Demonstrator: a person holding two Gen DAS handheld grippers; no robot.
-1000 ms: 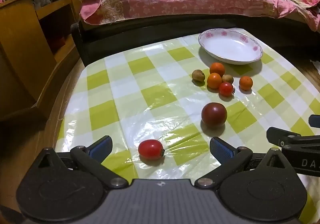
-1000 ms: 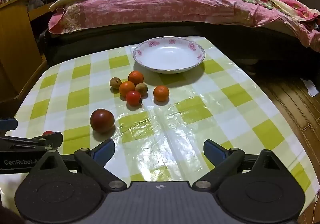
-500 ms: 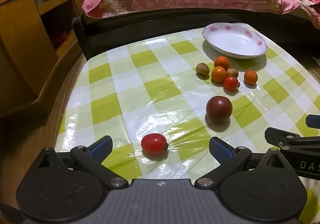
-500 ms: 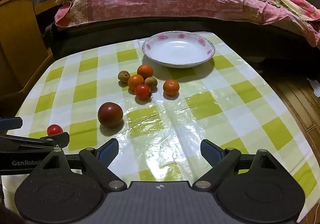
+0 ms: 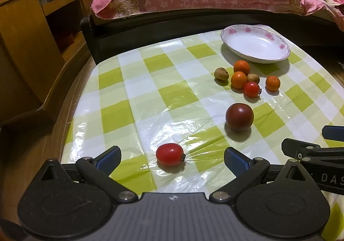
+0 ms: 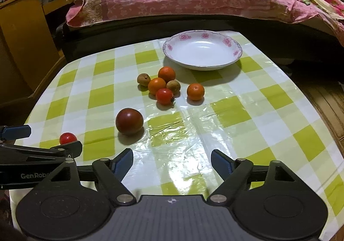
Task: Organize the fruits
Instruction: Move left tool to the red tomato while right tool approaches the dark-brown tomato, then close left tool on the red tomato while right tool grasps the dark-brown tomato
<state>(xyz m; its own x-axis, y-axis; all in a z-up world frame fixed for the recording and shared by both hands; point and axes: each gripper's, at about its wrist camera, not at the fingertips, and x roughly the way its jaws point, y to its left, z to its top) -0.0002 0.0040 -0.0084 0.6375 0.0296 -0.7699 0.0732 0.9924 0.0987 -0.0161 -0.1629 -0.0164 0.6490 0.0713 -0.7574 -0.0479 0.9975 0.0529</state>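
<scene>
A checkered desk (image 6: pixel 247 99) beside a bed (image 6: pixel 193 0) carries one plate (image 6: pixel 235 56), near it three oranges (image 6: pixel 195 91), two longans (image 6: pixel 143 79), two cherry tomatoes (image 5: pixel 170 154), one dark tomato (image 6: pixel 129 121). Left gripper (image 5: pixel 172 158) and right gripper (image 6: pixel 172 162) gape wide, empty.

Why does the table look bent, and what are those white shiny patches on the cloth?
Both wrist views use a fisheye lens, so the table's straight edges bow. Right view: lamp glare whitens the plastic cloth ahead of the open right gripper. Left view: a like sheen lies beside the small tomato; the big tomato and plate cast soft shadows toward the camera.
</scene>
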